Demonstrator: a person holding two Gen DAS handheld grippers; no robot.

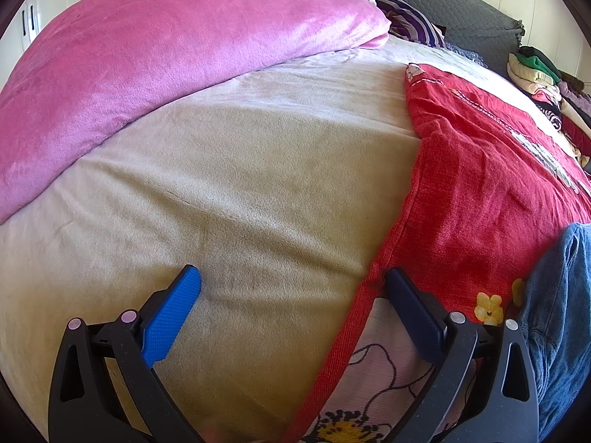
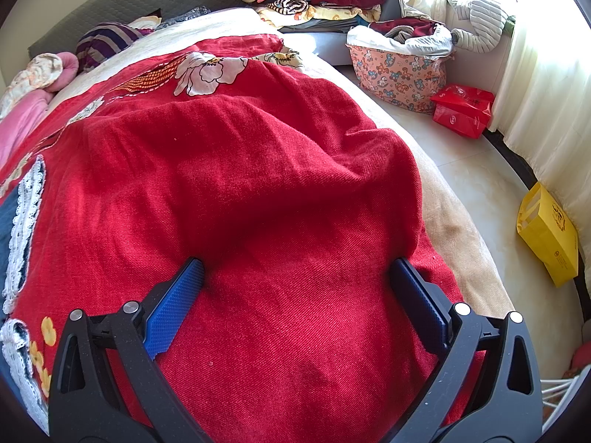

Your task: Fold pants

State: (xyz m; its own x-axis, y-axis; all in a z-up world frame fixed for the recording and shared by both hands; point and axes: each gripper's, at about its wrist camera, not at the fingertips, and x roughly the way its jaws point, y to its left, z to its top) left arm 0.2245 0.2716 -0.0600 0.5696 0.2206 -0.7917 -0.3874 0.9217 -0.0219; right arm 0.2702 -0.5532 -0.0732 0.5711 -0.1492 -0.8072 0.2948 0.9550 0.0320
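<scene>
While both jaws stand wide and empty, my left hand-held gripper [image 1: 291,284] and right hand-held gripper [image 2: 297,269] hover above the bed [image 1: 221,170]; denim pants [image 1: 565,295] lie at my left gripper's right on the red blanket [image 2: 258,170], so I should pinch the waistband first.

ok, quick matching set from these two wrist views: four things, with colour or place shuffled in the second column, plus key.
Things:
1. plush blanket
2. paper bag
3. laundry basket
4. left gripper

Descriptions:
A. yellow, on the floor
B. pink, heaped on the bed
C. open, over the beige sheet and the red cloth's edge
D. horse print, full of clothes

Pairs: 1-B, 2-A, 3-D, 4-C
</scene>
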